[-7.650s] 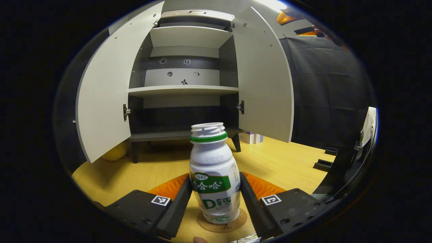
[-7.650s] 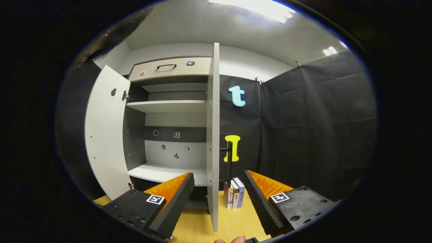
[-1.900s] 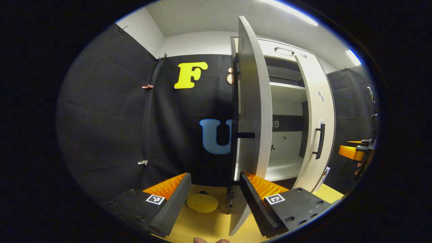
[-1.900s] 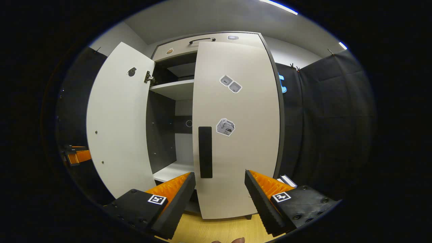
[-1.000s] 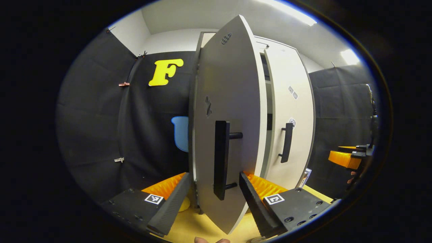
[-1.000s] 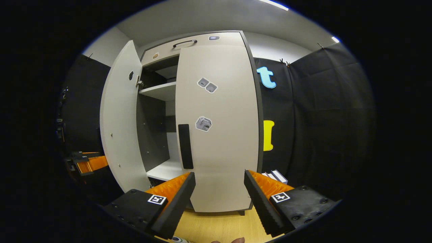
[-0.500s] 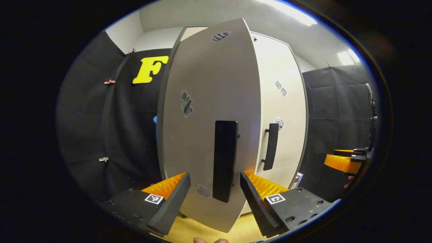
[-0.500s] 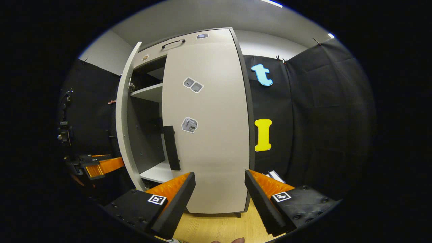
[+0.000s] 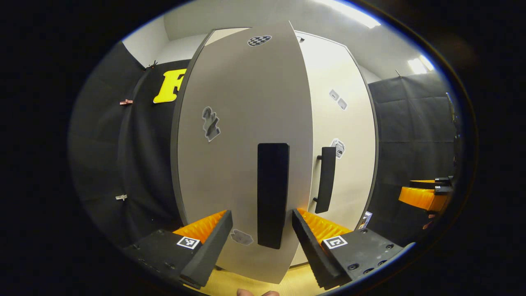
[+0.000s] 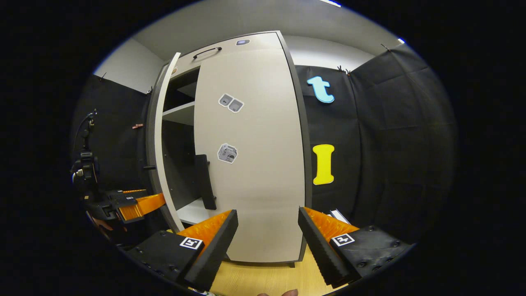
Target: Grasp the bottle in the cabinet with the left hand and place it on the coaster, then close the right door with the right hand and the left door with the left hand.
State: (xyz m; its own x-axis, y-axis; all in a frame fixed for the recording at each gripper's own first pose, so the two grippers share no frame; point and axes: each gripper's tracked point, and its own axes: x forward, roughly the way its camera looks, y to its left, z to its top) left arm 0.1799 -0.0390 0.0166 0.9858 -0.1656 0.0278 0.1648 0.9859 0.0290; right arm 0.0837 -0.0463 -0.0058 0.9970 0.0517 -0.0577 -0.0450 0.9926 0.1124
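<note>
Because the left door (image 9: 242, 135) is not yet flush, I hold my left gripper (image 9: 262, 236), jaws wide and empty, astride its handle (image 9: 271, 195) to push; the right door (image 10: 254, 152) is closed.

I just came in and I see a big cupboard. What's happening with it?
A person holding a gripper in each hand is shutting a cabinet. The right door is closed. The left door is partly open, with a gap showing a shelf inside. The left gripper is open, its fingers either side of that door's handle. The right gripper is open before the right door.
</note>
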